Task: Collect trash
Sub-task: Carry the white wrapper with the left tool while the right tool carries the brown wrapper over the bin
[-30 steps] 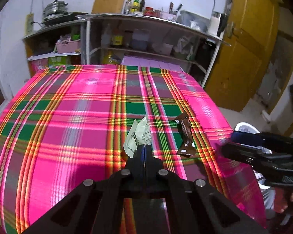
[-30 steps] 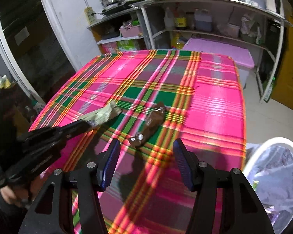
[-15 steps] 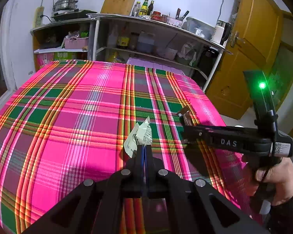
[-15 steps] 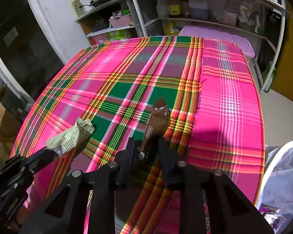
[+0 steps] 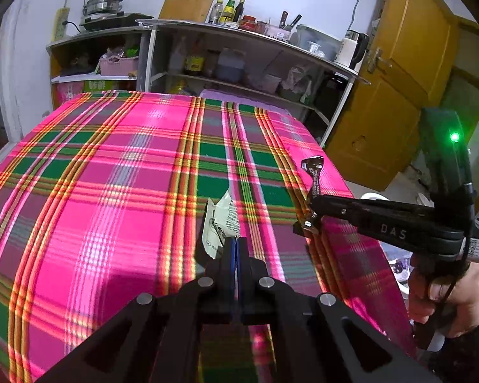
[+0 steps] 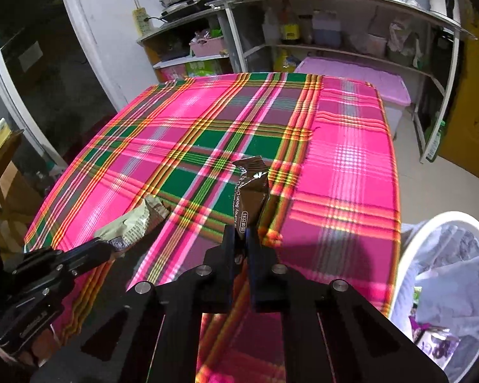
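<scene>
My left gripper (image 5: 235,244) is shut on a pale green wrapper (image 5: 220,225) and holds it above the plaid tablecloth (image 5: 111,175). My right gripper (image 6: 243,239) is shut on a brown coffee sachet (image 6: 250,191), lifted off the cloth. In the left wrist view the right gripper (image 5: 309,220) holds the sachet (image 5: 314,178) upright at the table's right side. In the right wrist view the left gripper (image 6: 110,247) shows with the green wrapper (image 6: 134,223) at lower left.
A white bin (image 6: 444,290) lined with a bag and holding trash stands on the floor at the table's right. Shelves (image 5: 239,63) with bottles and boxes stand behind the table. A yellow door (image 5: 396,89) is at right. A purple storage box (image 6: 361,76) sits by the shelves.
My right gripper closed on the brown sachet and lifted it off the cloth. My left gripper kept the green wrapper and rose a little.
</scene>
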